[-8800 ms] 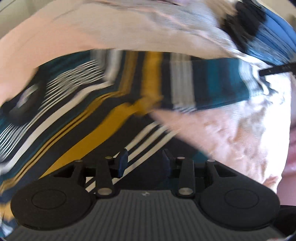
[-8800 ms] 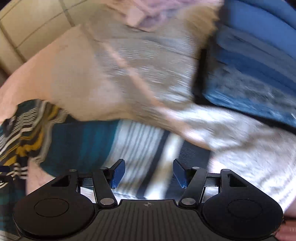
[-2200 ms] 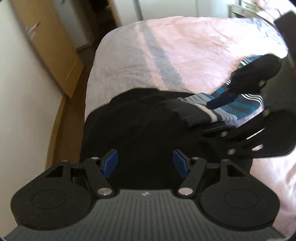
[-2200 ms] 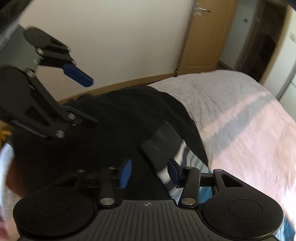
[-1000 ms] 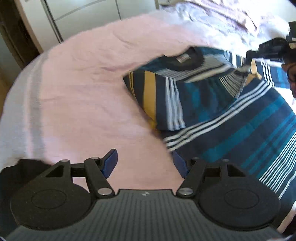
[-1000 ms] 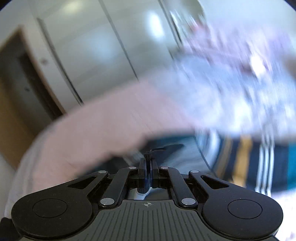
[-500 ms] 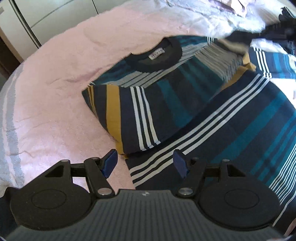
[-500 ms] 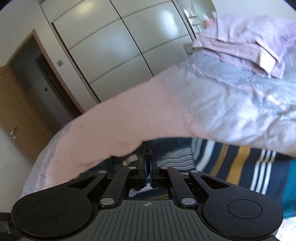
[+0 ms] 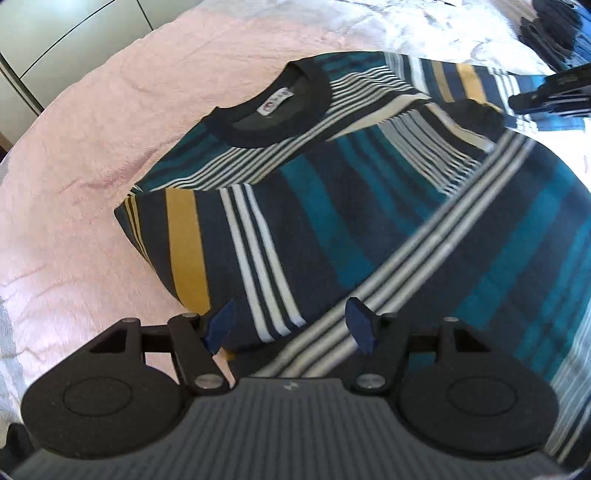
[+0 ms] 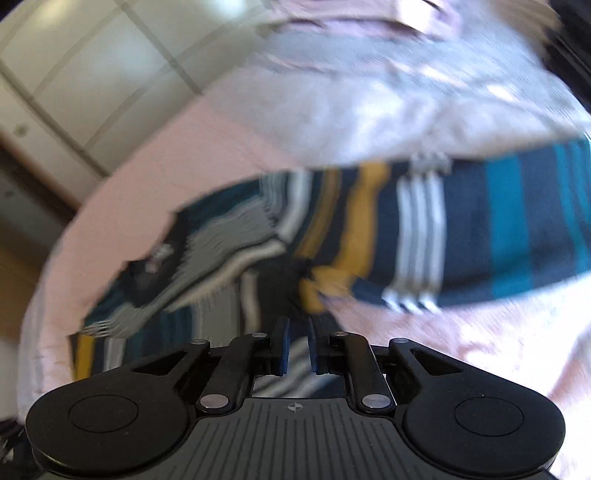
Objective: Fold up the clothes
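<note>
A navy, teal, white and mustard striped sweater [image 9: 332,206] lies face up on the pink bedspread [image 9: 74,184], its black collar [image 9: 273,110] pointing away. One sleeve is folded across the chest. My left gripper [image 9: 291,321] hovers open over the sweater's near left corner, with nothing between its fingers. My right gripper [image 10: 297,347] hangs over the sweater [image 10: 424,240] by the sleeve fold. Its jaws are opening and a narrow gap shows, with striped cloth visible below but not pinched. The left wrist view shows the right gripper [image 9: 546,96] at the far right edge.
A pale grey duvet [image 10: 406,92] and pillows lie beyond the sweater. Dark folded clothes [image 9: 554,26] sit at the far right. Wardrobe doors [image 10: 92,74] stand behind the bed, and the bed's edge [image 10: 33,314] drops off at the left.
My left gripper has swept from the bare bedspread to above the sweater and come lower. The right gripper, shut before, has dipped toward the sweater and its jaws have parted slightly.
</note>
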Tool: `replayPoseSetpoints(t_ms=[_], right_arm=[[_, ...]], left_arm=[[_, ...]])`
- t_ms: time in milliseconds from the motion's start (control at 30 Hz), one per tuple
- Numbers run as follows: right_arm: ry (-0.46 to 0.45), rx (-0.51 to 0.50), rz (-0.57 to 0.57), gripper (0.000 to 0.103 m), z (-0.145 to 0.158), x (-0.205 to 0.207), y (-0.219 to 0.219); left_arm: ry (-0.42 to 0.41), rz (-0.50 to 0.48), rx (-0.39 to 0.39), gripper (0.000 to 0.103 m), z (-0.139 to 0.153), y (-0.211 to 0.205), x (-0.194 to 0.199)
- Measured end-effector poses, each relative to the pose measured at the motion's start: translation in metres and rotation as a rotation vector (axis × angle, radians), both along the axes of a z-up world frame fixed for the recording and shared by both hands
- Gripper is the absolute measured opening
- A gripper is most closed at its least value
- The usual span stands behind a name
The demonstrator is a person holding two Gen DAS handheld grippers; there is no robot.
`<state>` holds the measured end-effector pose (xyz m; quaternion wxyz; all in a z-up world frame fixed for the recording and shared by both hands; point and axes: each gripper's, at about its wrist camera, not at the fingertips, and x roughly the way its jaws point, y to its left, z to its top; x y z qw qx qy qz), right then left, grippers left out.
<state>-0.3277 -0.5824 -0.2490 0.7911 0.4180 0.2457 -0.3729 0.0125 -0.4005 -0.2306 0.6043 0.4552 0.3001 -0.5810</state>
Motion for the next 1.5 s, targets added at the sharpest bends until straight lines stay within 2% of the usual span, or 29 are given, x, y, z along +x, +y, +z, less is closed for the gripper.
replayPoseSetpoints(t_ms=[67, 133, 200, 300, 367, 433, 500, 600, 633, 700, 767, 867, 933, 1000, 1100, 1167, 1233, 1333, 1400, 1500], right_arm=[[-0.028, -0.031, 0.062, 0.014, 0.004, 0.013, -0.001], [-0.043, -0.034, 0.119, 0.014, -0.004, 0.028, -0.006], [-0.011, -0.010, 0.155, 0.014, -0.020, 0.041, -0.012], [0.102, 0.057, 0.167, 0.014, -0.046, 0.048, -0.016], [0.091, 0.051, 0.165, 0.014, -0.049, 0.045, -0.011], [0.113, 0.025, 0.177, 0.014, -0.045, 0.047, -0.004], [0.125, 0.016, 0.186, 0.014, -0.042, 0.050, 0.003], [0.159, -0.009, 0.181, 0.014, -0.039, 0.054, 0.013], [0.172, -0.019, 0.177, 0.014, -0.038, 0.054, 0.017], [0.188, -0.041, 0.171, 0.014, -0.035, 0.056, 0.026], [0.199, -0.066, 0.186, 0.014, -0.030, 0.060, 0.036], [0.184, -0.083, 0.246, 0.014, -0.019, 0.074, 0.051], [0.164, -0.081, 0.292, 0.014, -0.012, 0.086, 0.060], [0.144, -0.072, 0.322, 0.014, -0.009, 0.097, 0.067], [0.123, -0.044, 0.353, 0.014, -0.015, 0.111, 0.073], [0.117, -0.033, 0.368, 0.014, -0.024, 0.119, 0.075], [0.125, -0.051, 0.387, 0.014, -0.031, 0.125, 0.075], [0.163, -0.055, 0.391, 0.014, -0.045, 0.125, 0.068], [0.197, -0.013, 0.372, 0.014, -0.054, 0.115, 0.063], [0.203, 0.032, 0.345, 0.014, -0.055, 0.094, 0.062]], left_arm=[[-0.015, 0.017, 0.000, 0.061, -0.004, -0.012, 0.011], [-0.029, 0.031, -0.013, 0.061, -0.007, -0.026, 0.027], [-0.023, 0.058, -0.042, 0.061, -0.010, -0.040, 0.047], [0.054, 0.177, -0.088, 0.058, -0.011, -0.057, 0.086], [0.101, 0.244, -0.100, 0.051, -0.017, -0.068, 0.111], [0.118, 0.271, -0.091, 0.050, -0.027, -0.080, 0.128], [0.095, 0.293, -0.083, 0.050, -0.041, -0.092, 0.145], [0.075, 0.265, -0.060, 0.057, -0.063, -0.108, 0.163], [0.087, 0.267, -0.061, 0.062, -0.064, -0.109, 0.167], [0.115, 0.273, -0.065, 0.062, -0.066, -0.109, 0.174], [0.119, 0.274, -0.089, 0.061, -0.052, -0.097, 0.175], [0.112, 0.276, -0.128, 0.054, -0.025, -0.070, 0.173], [0.124, 0.240, -0.130, 0.054, -0.011, -0.046, 0.162], [0.106, 0.192, -0.096, 0.054, -0.011, -0.025, 0.145], [0.045, 0.126, 0.008, 0.052, -0.041, -0.009, 0.124], [0.010, 0.104, 0.048, 0.043, -0.064, -0.007, 0.118], [-0.002, 0.100, 0.066, 0.043, -0.079, -0.005, 0.117], [0.003, 0.129, 0.053, 0.043, -0.070, -0.002, 0.118], [-0.013, 0.128, 0.039, 0.043, -0.056, 0.004, 0.113], [-0.019, 0.102, 0.006, 0.045, -0.033, 0.008, 0.095]])
